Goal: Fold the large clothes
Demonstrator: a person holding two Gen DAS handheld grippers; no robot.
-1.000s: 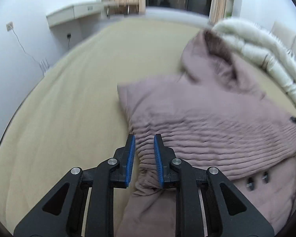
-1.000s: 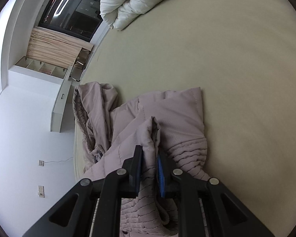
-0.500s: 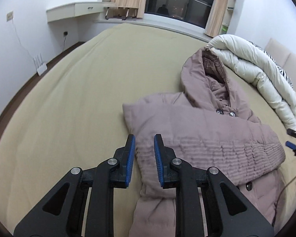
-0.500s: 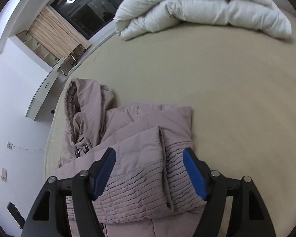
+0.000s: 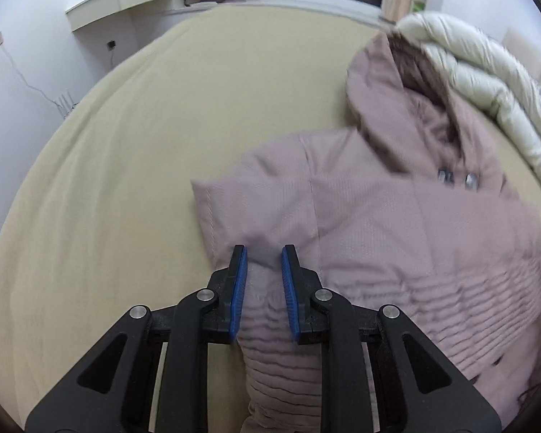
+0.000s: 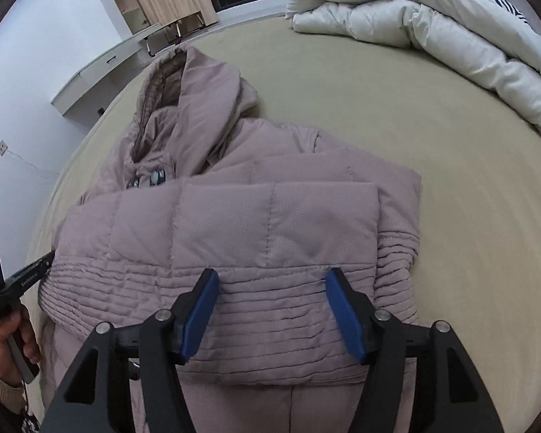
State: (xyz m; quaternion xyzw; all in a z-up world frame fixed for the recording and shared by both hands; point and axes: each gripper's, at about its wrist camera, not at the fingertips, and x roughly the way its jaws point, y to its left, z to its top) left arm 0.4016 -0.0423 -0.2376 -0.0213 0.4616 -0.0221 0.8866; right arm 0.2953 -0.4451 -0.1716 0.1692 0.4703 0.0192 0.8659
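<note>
In my left wrist view, my left gripper point(image 5: 264, 267) sits at bottom centre, fingers narrowly parted over the mauve coat point(image 5: 396, 238), which fills the right half on the beige bed point(image 5: 133, 166); whether they pinch fabric I cannot tell. In my right wrist view, my right gripper point(image 6: 272, 290) gapes wide above the coat's ribbed sleeve point(image 6: 270, 310), gripping nothing.

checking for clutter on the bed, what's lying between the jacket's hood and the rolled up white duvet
Nothing: in the right wrist view only bare beige bed sheet lies between the jacket's hood and the white duvet.
</note>
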